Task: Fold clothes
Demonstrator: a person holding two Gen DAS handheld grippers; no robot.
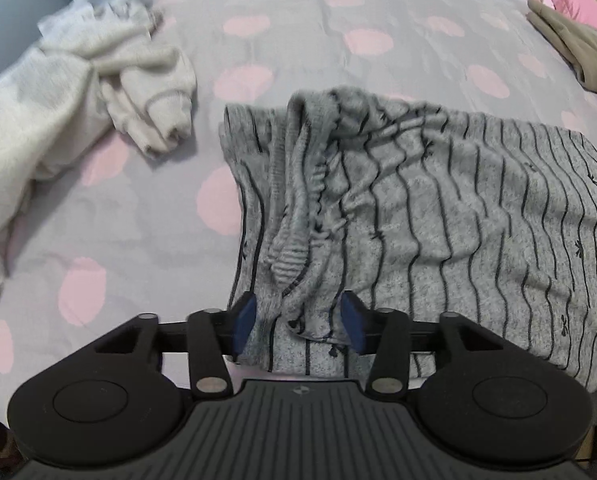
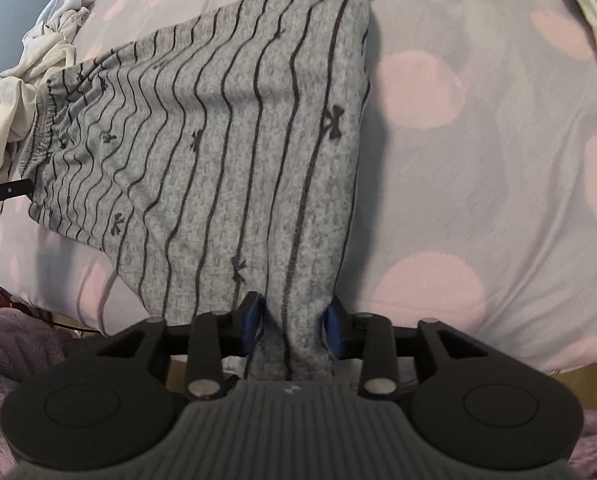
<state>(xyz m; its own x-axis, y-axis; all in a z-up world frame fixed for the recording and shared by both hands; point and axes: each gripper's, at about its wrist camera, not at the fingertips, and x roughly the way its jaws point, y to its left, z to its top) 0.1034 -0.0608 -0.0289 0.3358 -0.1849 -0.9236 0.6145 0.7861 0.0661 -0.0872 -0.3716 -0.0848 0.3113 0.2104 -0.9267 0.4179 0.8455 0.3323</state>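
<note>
On the bed (image 1: pixel 298 32), striped pants (image 1: pixel 438 208) lay partly folded beside a white sweater (image 1: pixel 78 92). Left tool (image 1: pixel 298 320) pinched bunched fabric near the waistband (image 1: pixel 298 184). Right tool (image 2: pixel 292 324) gripped the opposite end, fingers (image 2: pixel 332 330) pressed onto cloth.

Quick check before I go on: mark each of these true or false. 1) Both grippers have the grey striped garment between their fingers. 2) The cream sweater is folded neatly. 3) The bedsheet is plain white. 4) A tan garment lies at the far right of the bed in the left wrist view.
1) True: the left gripper and the right gripper each close on the grey striped garment.
2) False: the cream sweater lies crumpled.
3) False: the bedsheet is grey with pink dots.
4) True: the tan garment lies there.
</note>
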